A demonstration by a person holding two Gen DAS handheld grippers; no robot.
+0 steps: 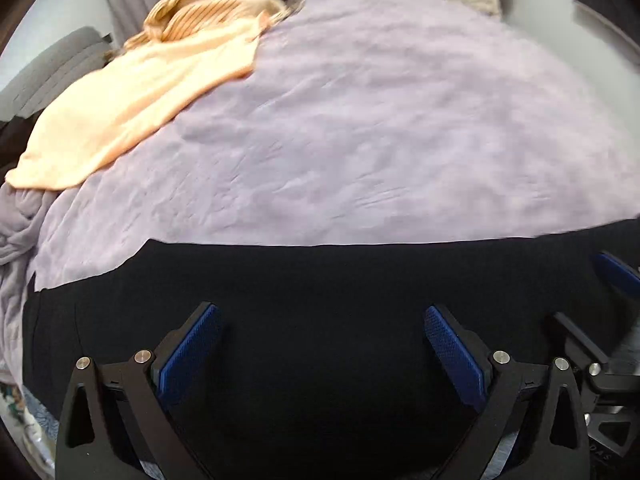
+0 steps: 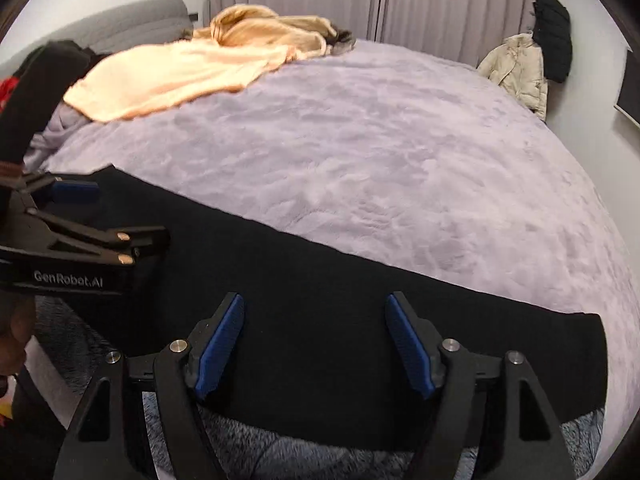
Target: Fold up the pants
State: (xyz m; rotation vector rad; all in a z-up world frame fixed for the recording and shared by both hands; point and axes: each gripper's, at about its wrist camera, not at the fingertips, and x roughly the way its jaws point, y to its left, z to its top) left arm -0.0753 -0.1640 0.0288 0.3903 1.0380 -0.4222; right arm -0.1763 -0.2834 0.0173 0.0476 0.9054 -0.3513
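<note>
Black pants [image 1: 320, 280] lie flat as a long band across the near edge of a lilac bed cover [image 1: 380, 120]. They also show in the right wrist view [image 2: 320, 292], running from upper left to lower right. My left gripper [image 1: 320, 320] is open and empty, just above the pants. My right gripper [image 2: 316, 312] is open and empty, over the pants near their near edge. The left gripper also shows in the right wrist view [image 2: 80, 216] at the far left, and a blue pad of the right gripper [image 1: 616, 272] shows at the right edge of the left wrist view.
A peach cloth [image 1: 132, 100] and a tan striped garment [image 1: 208, 8] lie at the far left of the bed. A beige jacket [image 2: 516, 72] and a black coat [image 2: 554, 36] hang on the right wall. A grey headboard [image 2: 132, 20] stands at left, curtains behind.
</note>
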